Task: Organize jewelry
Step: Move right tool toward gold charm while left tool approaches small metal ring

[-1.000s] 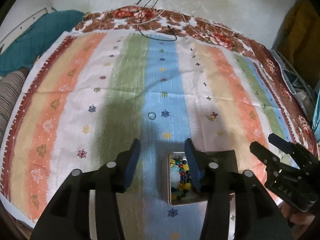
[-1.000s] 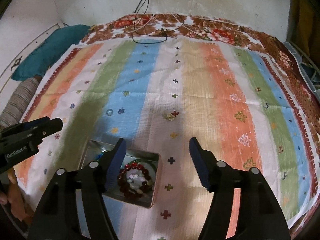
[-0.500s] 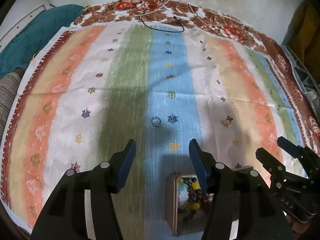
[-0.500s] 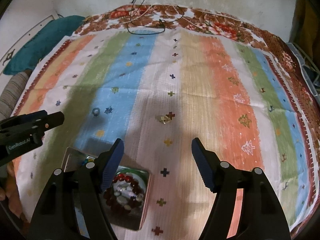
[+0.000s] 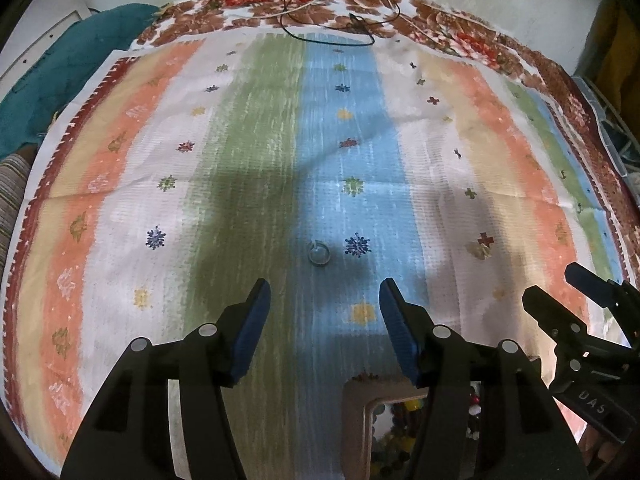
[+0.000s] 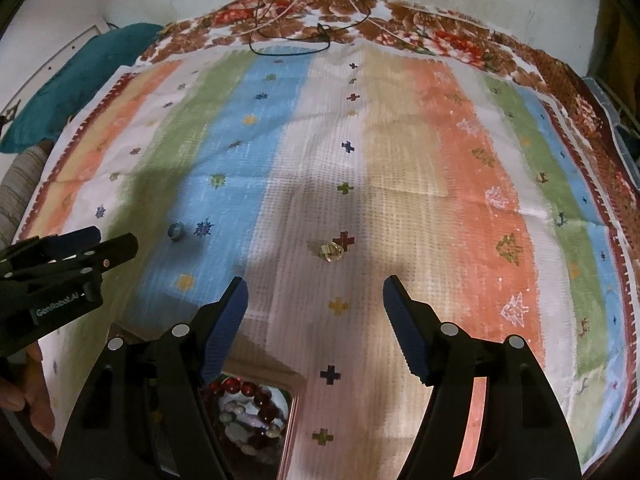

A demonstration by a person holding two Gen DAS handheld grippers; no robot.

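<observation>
A silver ring (image 5: pixel 318 254) lies on the striped cloth just ahead of my open, empty left gripper (image 5: pixel 322 294); it also shows in the right wrist view (image 6: pixel 176 231). A gold ring (image 6: pixel 332 251) lies ahead of my open, empty right gripper (image 6: pixel 314 294); in the left wrist view it is a gold glint (image 5: pixel 480 251). A metal tin (image 5: pixel 356 412) holding bead bracelets sits under both grippers; red beads (image 6: pixel 240 390) show inside it.
The striped cloth (image 6: pixel 400 160) covers a bed with a floral border. A black cable (image 5: pixel 320 32) lies at the far edge. A teal pillow (image 6: pixel 80 80) lies far left. The wall is behind.
Both grippers have moved forward away from the tin, which has slid toward the bottom of both views. The two rings are now closer ahead. Both grippers stay open.
</observation>
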